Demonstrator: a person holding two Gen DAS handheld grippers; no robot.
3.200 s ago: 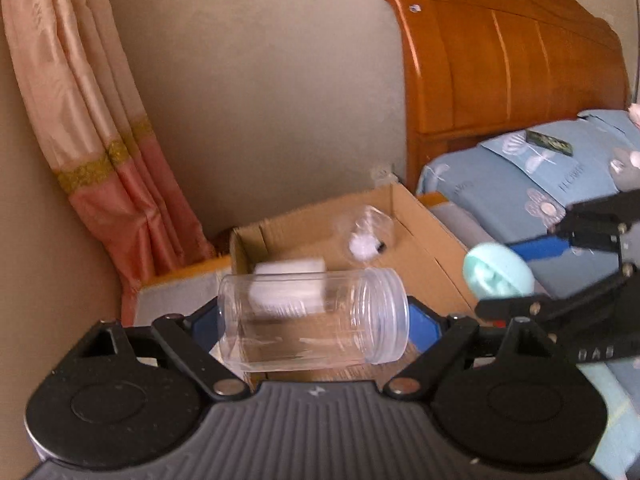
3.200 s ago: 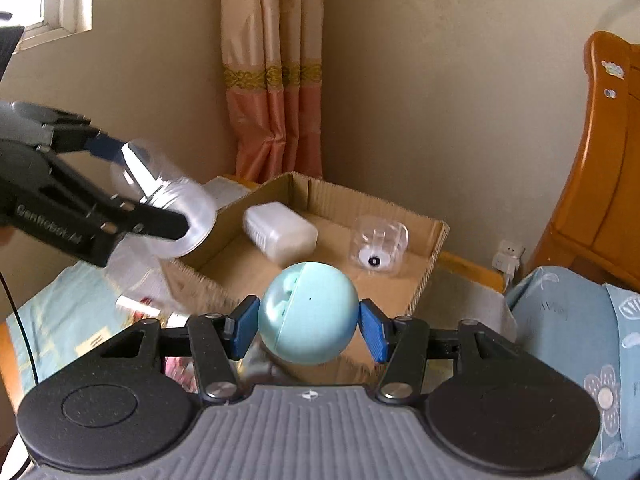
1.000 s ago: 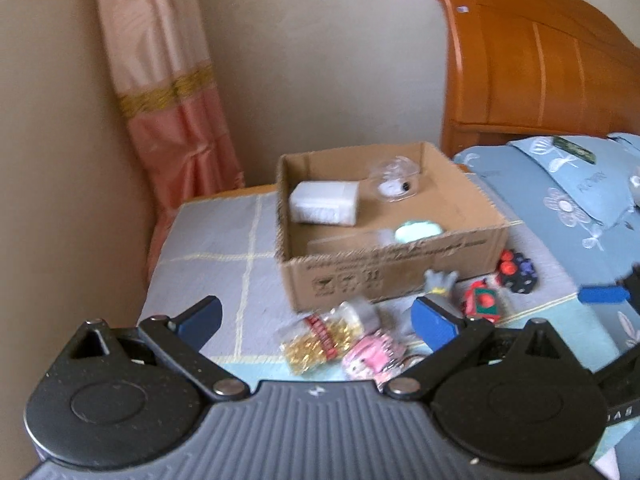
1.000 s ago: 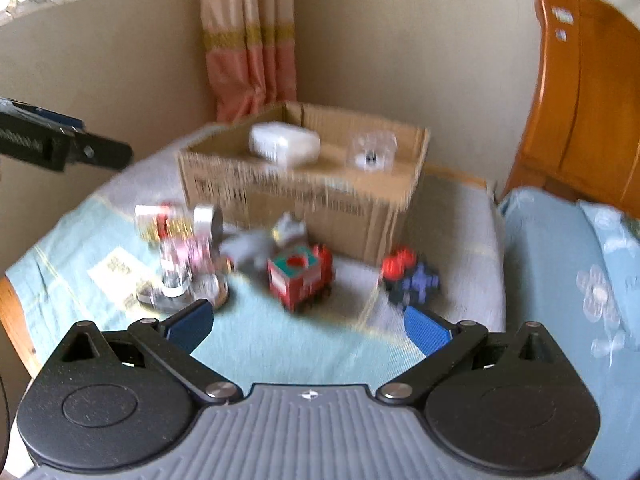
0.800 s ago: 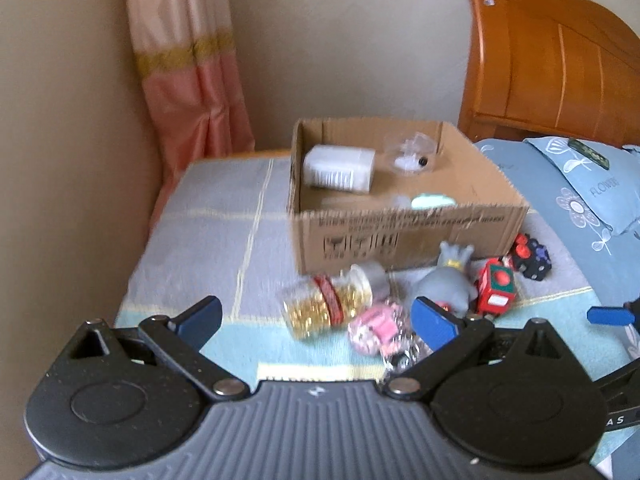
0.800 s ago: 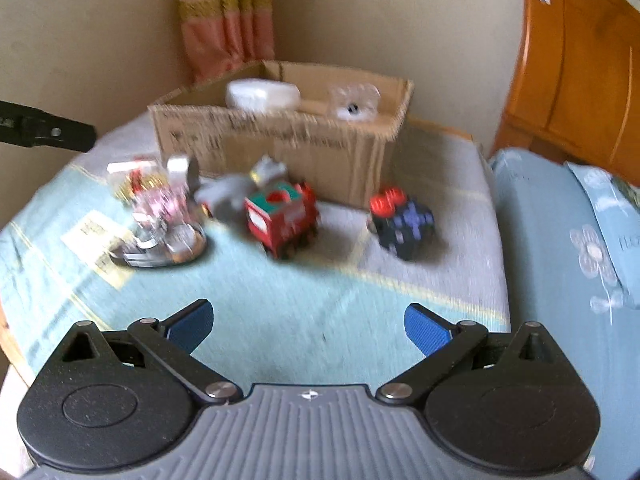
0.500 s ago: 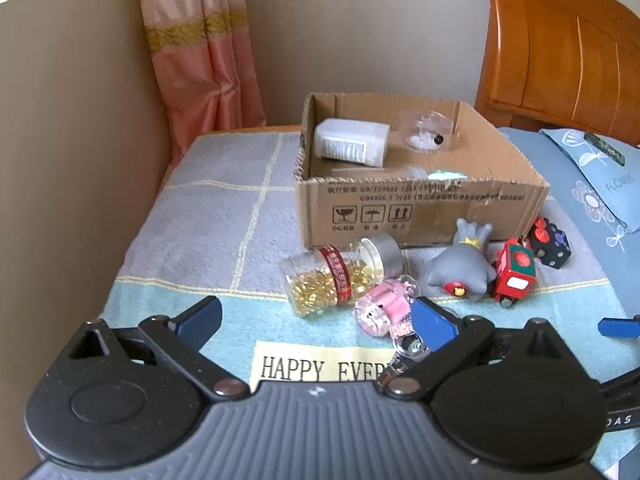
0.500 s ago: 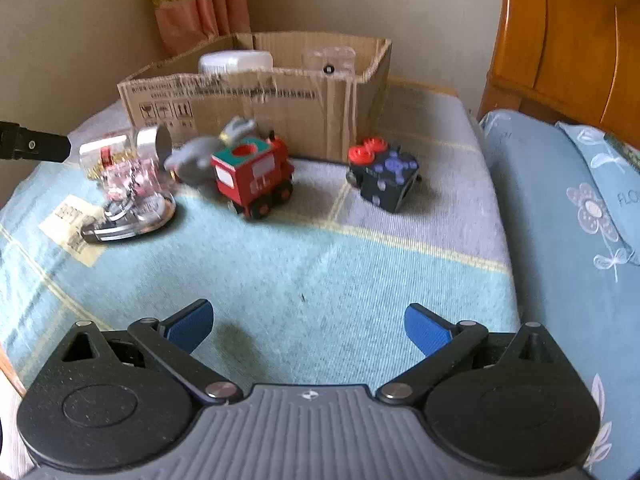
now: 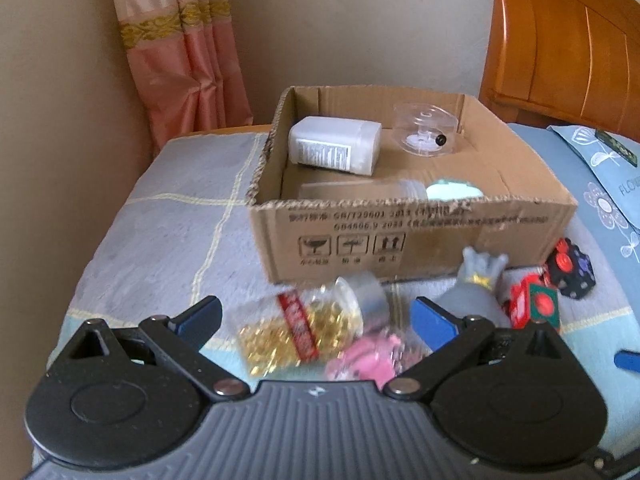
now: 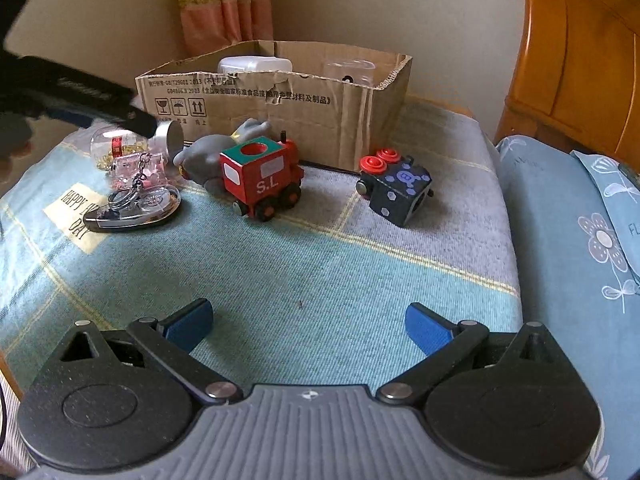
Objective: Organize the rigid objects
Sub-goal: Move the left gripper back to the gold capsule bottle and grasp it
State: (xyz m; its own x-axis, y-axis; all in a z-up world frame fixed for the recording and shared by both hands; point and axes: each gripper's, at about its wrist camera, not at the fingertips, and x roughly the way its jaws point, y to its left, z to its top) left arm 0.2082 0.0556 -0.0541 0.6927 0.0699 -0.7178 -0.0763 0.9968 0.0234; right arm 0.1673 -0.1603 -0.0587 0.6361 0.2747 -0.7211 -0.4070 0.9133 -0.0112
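A cardboard box (image 9: 412, 232) (image 10: 360, 116) stands at the back of the cloth-covered table; inside lie a white bottle (image 9: 334, 146), a clear case (image 9: 424, 130), a clear jar (image 9: 360, 190) and a mint ball (image 9: 452, 191). In front of the box lie a jar of gold beads (image 9: 304, 326) (image 10: 120, 142), a pink charm (image 9: 366, 362), a grey figure (image 9: 476, 288) (image 10: 208, 154), a red toy train (image 10: 260, 176) and a black cube toy (image 10: 396, 188). My left gripper (image 9: 316, 322) is open, its fingers on either side of the bead jar. My right gripper (image 10: 308, 322) is open over bare cloth.
A keyring on a clear oval tag (image 10: 136, 204) lies at the left by the "HAPPY" label. A wooden headboard (image 10: 580, 60) and blue bedding (image 10: 580, 240) flank the right side. A pink curtain (image 9: 180, 52) hangs behind the table.
Both grippers let go of the clear jar and mint ball, now in the box, and drew back open. My left gripper has since moved forward and down around the bead jar.
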